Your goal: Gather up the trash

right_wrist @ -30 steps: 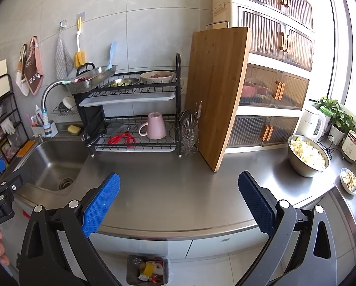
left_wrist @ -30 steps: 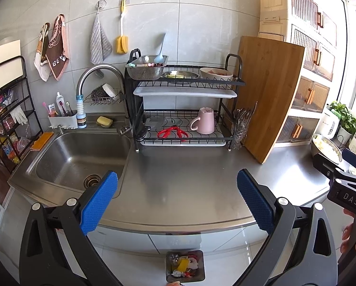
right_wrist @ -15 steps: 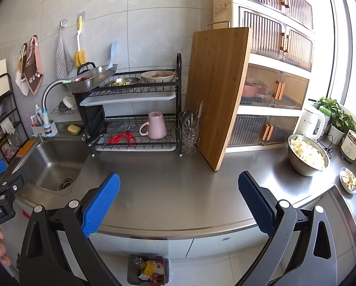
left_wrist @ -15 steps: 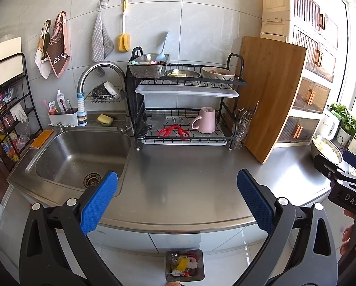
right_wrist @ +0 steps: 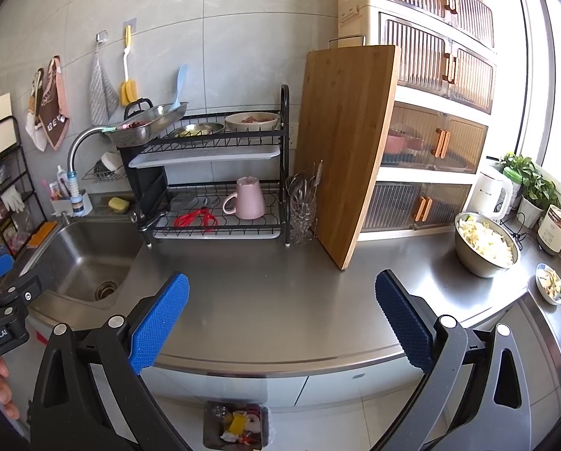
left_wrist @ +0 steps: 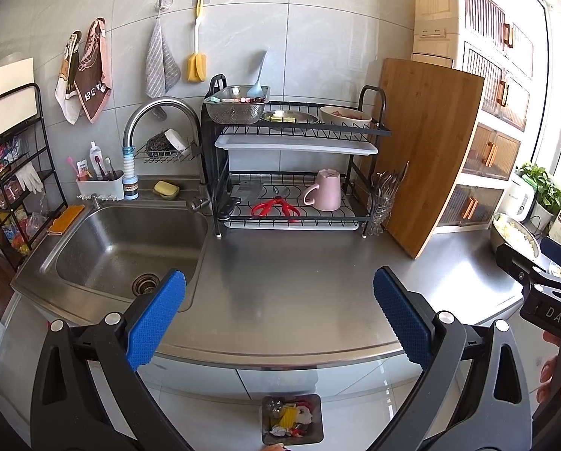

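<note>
A small grey trash bin (left_wrist: 292, 419) stands on the floor below the counter edge, holding colourful scraps of trash; it also shows in the right wrist view (right_wrist: 237, 424). My left gripper (left_wrist: 279, 314) is open and empty, held above the front edge of the steel counter (left_wrist: 299, 282). My right gripper (right_wrist: 281, 317) is open and empty too, over the same counter (right_wrist: 280, 285). Each gripper shows at the edge of the other's view. No loose trash shows on the counter.
A sink (left_wrist: 126, 244) lies at the left. A black dish rack (left_wrist: 295, 165) with a pink mug and red scissors stands at the back. A wooden cutting board (right_wrist: 350, 150) leans on cabinets. A steel bowl of chopped food (right_wrist: 485, 244) and small dishes sit at the right.
Both views have shifted only slightly; the left view has tilted down a little. Both grippers stay open and empty.
</note>
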`<state>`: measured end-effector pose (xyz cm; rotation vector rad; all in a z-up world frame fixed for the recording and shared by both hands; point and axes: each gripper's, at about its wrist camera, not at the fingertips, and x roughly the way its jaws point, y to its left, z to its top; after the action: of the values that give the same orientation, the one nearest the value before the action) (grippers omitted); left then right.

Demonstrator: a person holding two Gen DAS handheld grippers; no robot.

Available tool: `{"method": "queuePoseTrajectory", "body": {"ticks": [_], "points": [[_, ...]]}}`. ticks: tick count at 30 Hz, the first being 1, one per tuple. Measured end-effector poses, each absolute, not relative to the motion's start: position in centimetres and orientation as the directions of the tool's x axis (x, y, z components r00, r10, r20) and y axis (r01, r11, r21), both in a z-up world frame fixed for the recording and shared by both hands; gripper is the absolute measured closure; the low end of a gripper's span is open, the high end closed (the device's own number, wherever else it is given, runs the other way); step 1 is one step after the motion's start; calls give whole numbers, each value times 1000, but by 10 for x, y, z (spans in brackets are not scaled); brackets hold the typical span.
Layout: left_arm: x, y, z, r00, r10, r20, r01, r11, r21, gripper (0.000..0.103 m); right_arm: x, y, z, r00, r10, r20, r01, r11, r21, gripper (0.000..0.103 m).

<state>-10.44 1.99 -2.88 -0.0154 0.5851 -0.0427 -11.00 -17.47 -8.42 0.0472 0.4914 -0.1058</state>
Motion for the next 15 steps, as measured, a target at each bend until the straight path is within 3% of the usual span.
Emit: {"method": "queuePoseTrajectory", "body": {"ticks": [15], "points": [[-100,23,-31,830,-47,-556,34,999,-35,8,-108,-171,-84,874,-93,-478,116,993,20,3]]}}
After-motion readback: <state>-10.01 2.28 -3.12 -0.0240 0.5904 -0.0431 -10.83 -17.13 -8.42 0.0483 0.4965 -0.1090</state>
